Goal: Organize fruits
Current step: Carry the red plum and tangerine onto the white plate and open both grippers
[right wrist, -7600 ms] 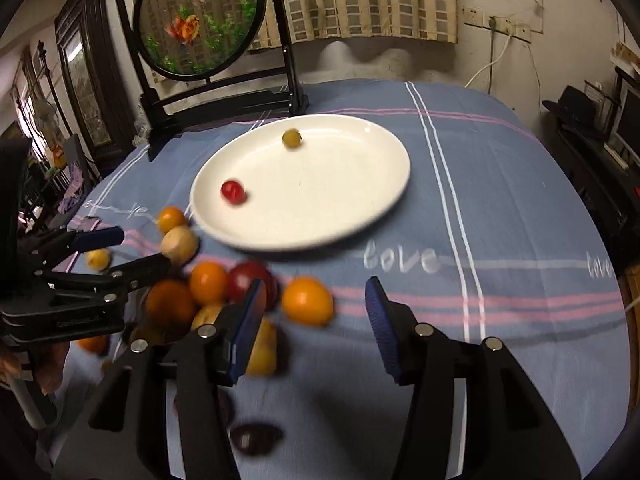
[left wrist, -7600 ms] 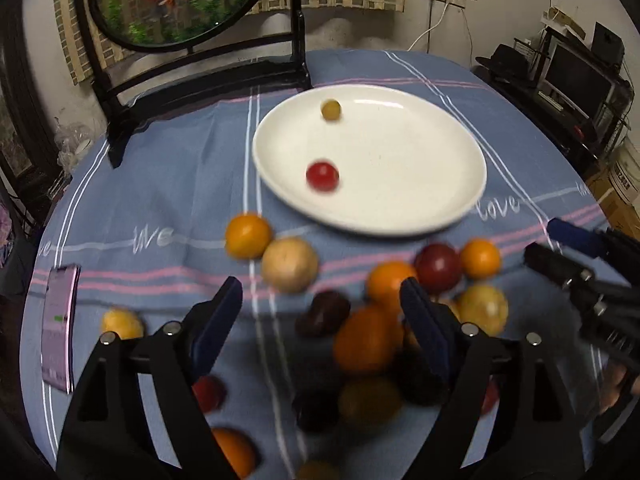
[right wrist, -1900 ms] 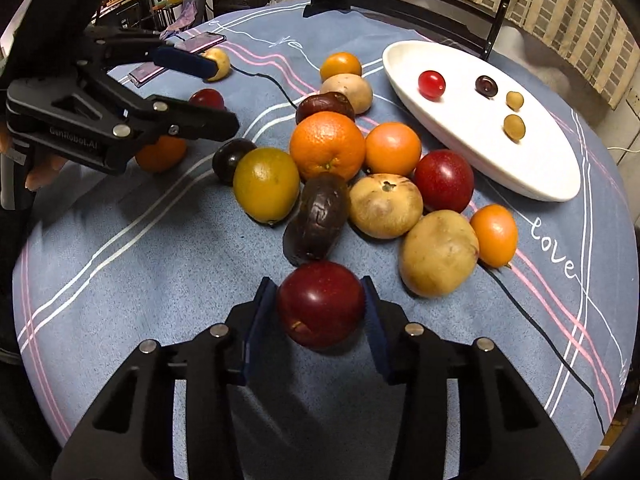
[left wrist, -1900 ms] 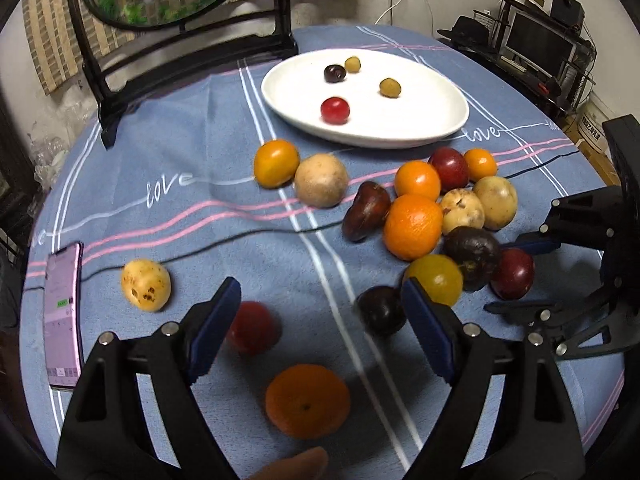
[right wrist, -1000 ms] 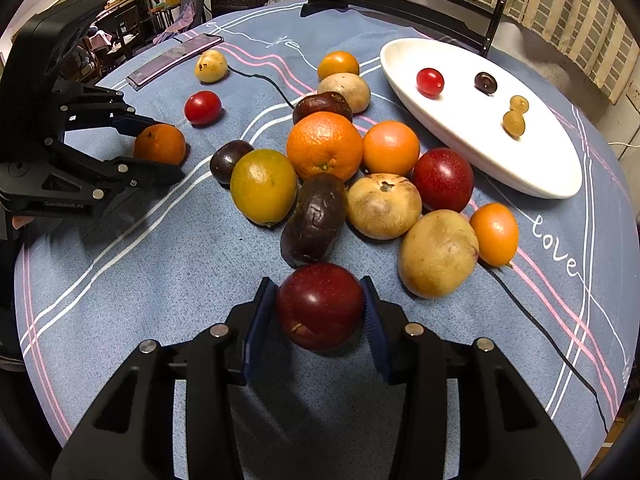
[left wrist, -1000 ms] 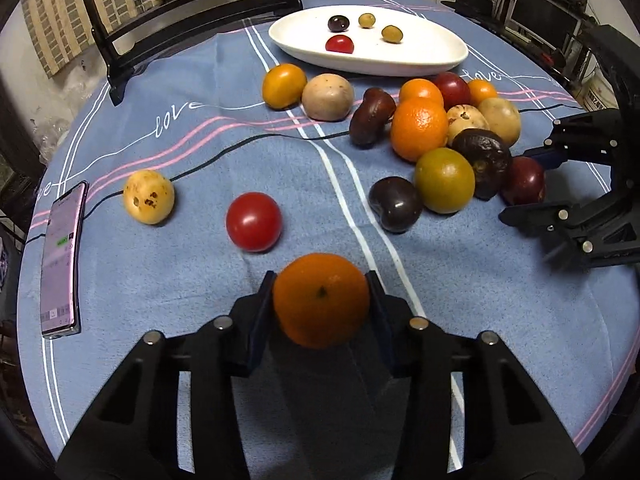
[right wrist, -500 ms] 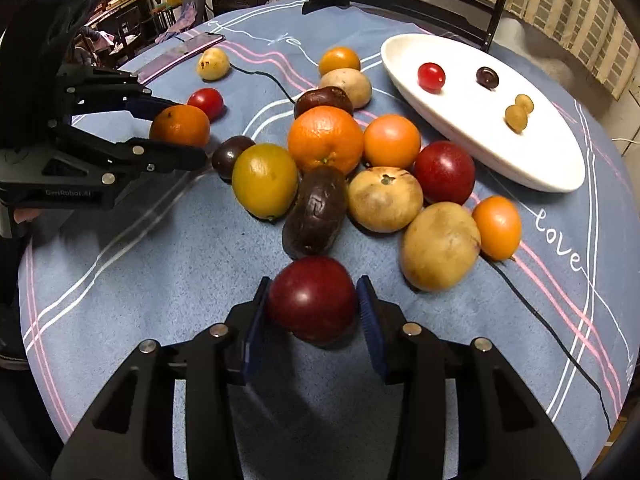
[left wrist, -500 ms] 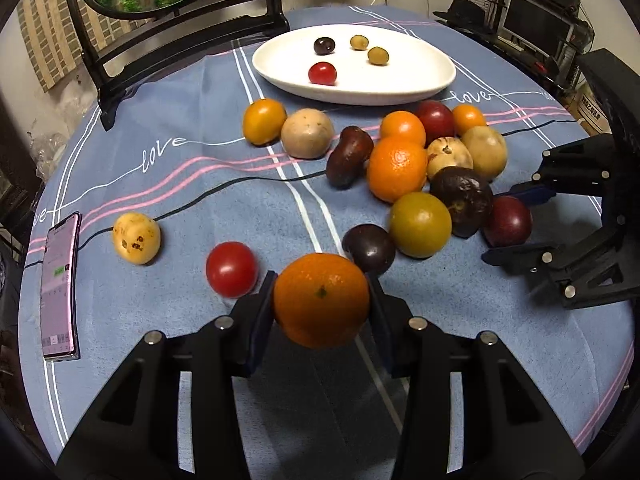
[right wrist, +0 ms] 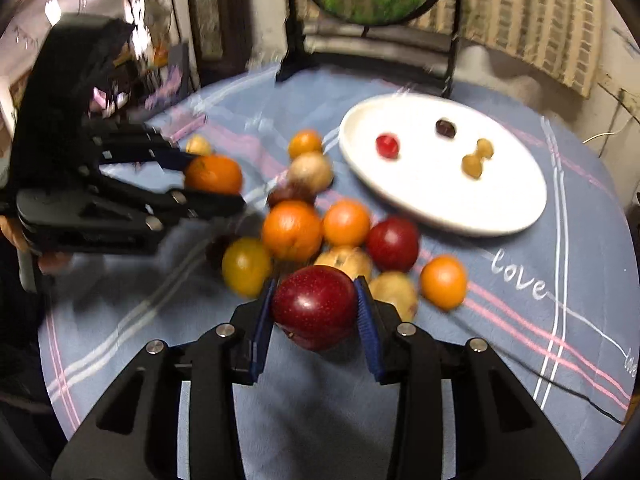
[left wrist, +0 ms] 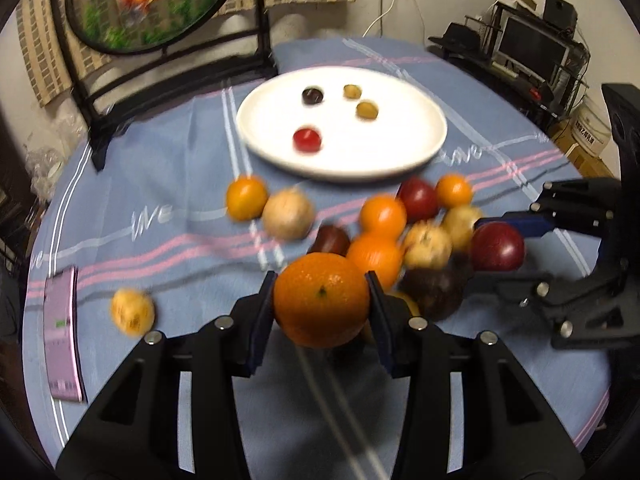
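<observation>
My left gripper (left wrist: 321, 304) is shut on an orange (left wrist: 321, 299) and holds it above the blue tablecloth. My right gripper (right wrist: 316, 310) is shut on a dark red plum (right wrist: 315, 307), also lifted; it shows in the left wrist view (left wrist: 497, 247) at the right. A white plate (left wrist: 408, 152) at the far side holds a red cherry tomato (left wrist: 307, 139), a dark one (left wrist: 312, 95) and two yellow-green ones. A cluster of several oranges, plums and pale fruits (left wrist: 384, 236) lies on the cloth in front of the plate.
A lone yellow speckled fruit (left wrist: 132, 311) lies at the left. A pink phone (left wrist: 64, 336) lies near the left table edge. A round fish painting on a black stand (left wrist: 148, 0) stands behind the plate. A black cable (right wrist: 560, 384) crosses the cloth.
Both grippers have risen off the table with their fruits and tilted toward the plate. The views are blurred by motion. The loose red tomato near the left gripper is out of sight.
</observation>
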### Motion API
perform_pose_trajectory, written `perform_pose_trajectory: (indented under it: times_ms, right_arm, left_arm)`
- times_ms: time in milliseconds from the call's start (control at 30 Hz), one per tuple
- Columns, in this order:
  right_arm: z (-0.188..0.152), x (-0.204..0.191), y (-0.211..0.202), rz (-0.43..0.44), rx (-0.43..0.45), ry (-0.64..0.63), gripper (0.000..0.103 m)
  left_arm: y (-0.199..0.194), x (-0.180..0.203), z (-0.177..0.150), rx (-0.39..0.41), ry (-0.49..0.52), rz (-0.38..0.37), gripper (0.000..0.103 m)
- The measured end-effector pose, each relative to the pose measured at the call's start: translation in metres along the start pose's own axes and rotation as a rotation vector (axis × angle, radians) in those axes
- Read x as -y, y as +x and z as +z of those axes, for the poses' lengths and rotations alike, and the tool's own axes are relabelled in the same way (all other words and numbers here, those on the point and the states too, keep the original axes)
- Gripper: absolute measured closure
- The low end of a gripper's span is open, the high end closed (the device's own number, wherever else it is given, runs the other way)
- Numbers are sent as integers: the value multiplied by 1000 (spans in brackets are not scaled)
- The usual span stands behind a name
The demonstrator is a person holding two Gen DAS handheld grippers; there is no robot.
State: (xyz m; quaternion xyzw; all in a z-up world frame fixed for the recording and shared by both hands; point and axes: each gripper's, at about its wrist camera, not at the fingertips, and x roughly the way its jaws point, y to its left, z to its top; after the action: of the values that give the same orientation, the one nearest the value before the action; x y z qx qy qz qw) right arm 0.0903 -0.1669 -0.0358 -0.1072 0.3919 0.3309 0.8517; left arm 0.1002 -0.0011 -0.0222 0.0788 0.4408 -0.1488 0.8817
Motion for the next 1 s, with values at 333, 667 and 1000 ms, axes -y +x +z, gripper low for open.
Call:
perform_pose_trajectory:
  times_ms: [333, 667, 1000]
  right_arm:
    - [10, 50, -7, -144, 165, 229, 64]
    - [43, 62, 16, -294, 162, 206, 64]
    - [51, 78, 57, -334, 121, 203, 64]
  left_arm:
    - [44, 15, 61, 54, -5, 40, 59]
    - [81, -2, 88, 46, -111, 32, 59]
    - [95, -2, 90, 59, -96, 24, 58]
